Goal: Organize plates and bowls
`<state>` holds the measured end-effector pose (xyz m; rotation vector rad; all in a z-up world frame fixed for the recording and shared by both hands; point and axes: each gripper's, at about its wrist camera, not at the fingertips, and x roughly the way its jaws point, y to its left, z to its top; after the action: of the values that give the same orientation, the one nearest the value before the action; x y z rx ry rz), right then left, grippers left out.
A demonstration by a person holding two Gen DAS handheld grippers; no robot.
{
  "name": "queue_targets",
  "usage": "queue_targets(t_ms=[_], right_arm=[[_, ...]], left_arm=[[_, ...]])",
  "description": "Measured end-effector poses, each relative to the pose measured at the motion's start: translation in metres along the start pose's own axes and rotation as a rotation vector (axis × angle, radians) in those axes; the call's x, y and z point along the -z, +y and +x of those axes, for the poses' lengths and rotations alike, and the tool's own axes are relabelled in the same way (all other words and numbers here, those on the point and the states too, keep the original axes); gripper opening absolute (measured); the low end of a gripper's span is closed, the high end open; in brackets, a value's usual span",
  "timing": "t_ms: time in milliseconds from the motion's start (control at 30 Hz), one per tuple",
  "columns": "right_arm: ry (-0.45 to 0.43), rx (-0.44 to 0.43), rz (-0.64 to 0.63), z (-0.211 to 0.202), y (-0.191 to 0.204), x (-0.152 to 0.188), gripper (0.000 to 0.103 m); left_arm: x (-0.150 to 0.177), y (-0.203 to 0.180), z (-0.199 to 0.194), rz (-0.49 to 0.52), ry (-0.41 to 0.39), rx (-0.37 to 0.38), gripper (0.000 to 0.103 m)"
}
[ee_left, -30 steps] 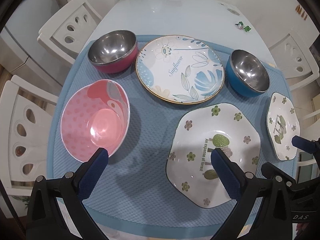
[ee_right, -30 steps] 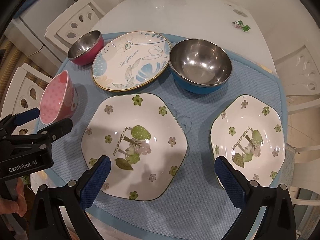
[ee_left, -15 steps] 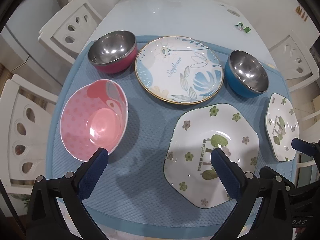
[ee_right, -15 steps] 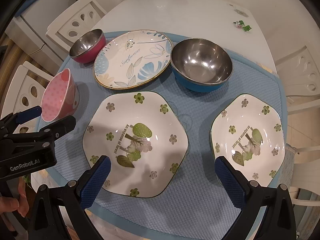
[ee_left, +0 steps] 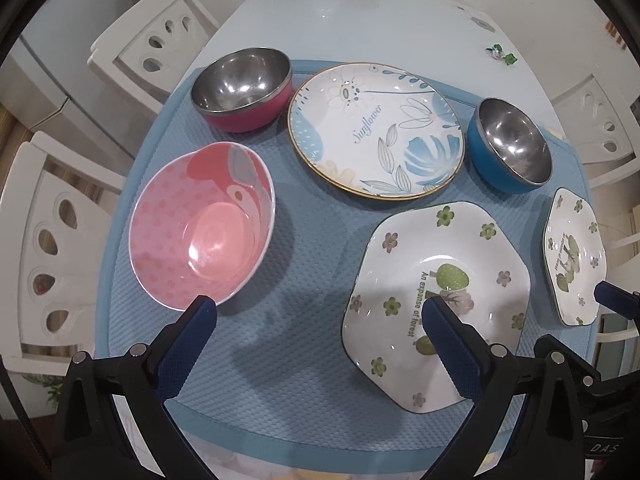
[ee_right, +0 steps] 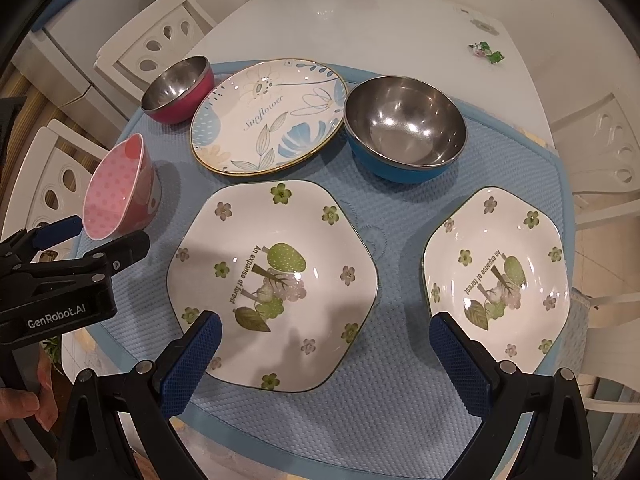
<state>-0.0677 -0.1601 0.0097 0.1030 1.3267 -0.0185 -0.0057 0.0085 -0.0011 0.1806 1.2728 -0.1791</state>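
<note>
1. Hovering above the near edge of the blue mat (ee_left: 312, 320), the left gripper (ee_left: 318, 316) had its blue, stippled rubber pads spread wide and held nothing.
2. Its left pad sat just beside the near rim of the glossy pink bowl (ee_left: 204, 224), a rounded, dotted bowl by the mat's left edge.
3. The right gripper (ee_right: 324, 336) was likewise spread and empty above the mat's near edge, its fingers framing the gap between two dishes.
4. Under it lay the larger hexagonal plate (ee_right: 276, 280), glazed white ceramic with green flowers and a tree print; the smaller hexagonal plate (ee_right: 496, 276) lay apart from it at the mat's right edge.
5. Along the far edge stood the red bowl (ee_left: 244, 88) at the left corner and the blue bowl (ee_right: 404, 132) toward the right, both lined with shiny steel, with the round, gold-rimmed sunflower plate (ee_left: 376, 128) between them.
6. The mat, a dimpled foam-like sheet, covered the near end of the smooth white table (ee_right: 380, 24).
</note>
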Motion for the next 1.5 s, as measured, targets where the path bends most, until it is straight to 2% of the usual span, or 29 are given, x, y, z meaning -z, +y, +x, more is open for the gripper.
queue_targets(t_ms=[633, 1233, 1333, 1500], right_arm=[[0.025, 0.015, -0.002, 0.003, -0.001, 0.009, 0.103], [0.046, 0.027, -0.026, 0.009, 0.0, 0.01, 0.103], [0.043, 0.017, -0.037, 0.008, 0.0, 0.005, 0.103], [-0.029, 0.005, -0.109, -0.02, 0.003, -0.029, 0.103]], left_arm=[[0.008, -0.005, 0.001, -0.001, 0.021, 0.012, 0.102], [0.012, -0.003, 0.007, -0.045, 0.056, 0.025, 0.102], [0.008, 0.002, 0.009, -0.072, 0.065, 0.026, 0.102], [-0.013, 0.007, 0.004, -0.144, 0.058, 0.072, 0.102]])
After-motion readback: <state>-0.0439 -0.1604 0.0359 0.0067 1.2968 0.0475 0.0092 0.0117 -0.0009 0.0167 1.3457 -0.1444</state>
